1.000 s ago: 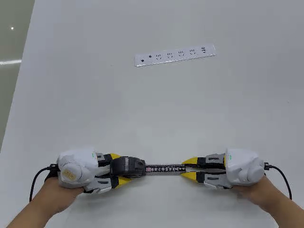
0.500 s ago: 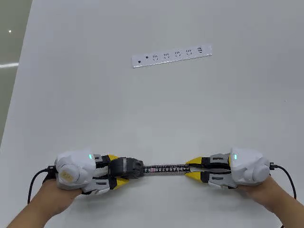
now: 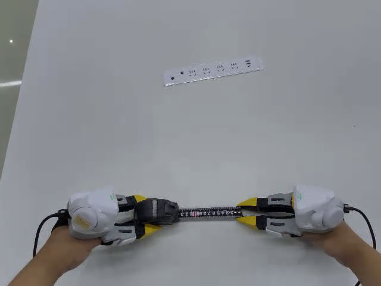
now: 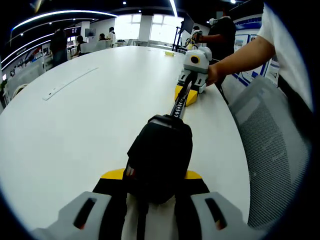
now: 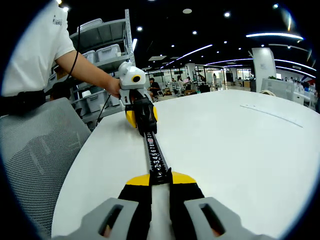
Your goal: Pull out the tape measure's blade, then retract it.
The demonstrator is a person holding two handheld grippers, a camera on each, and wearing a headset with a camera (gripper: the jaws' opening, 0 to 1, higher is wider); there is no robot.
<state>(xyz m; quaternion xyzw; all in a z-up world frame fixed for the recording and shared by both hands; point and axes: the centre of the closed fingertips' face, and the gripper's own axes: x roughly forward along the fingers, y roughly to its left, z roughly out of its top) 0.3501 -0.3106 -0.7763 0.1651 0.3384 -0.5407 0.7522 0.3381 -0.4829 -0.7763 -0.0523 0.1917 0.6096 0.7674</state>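
A black tape measure case is clamped in my left gripper, low at the left of the white table. Its numbered blade runs right to my right gripper, whose yellow-tipped jaws are shut on the blade's end. In the left gripper view the case sits between the jaws and the blade stretches away to the other gripper. Seen from the right gripper view, the blade leads from my jaws to the case.
A white power strip lies flat on the table far ahead of both grippers. The table's left edge borders a greenish floor. A grey mesh chair stands by the table's near side. People stand in the room's background.
The two grippers have drawn further apart: the left one eased left, the right one moved right, and more of the blade now shows between them.
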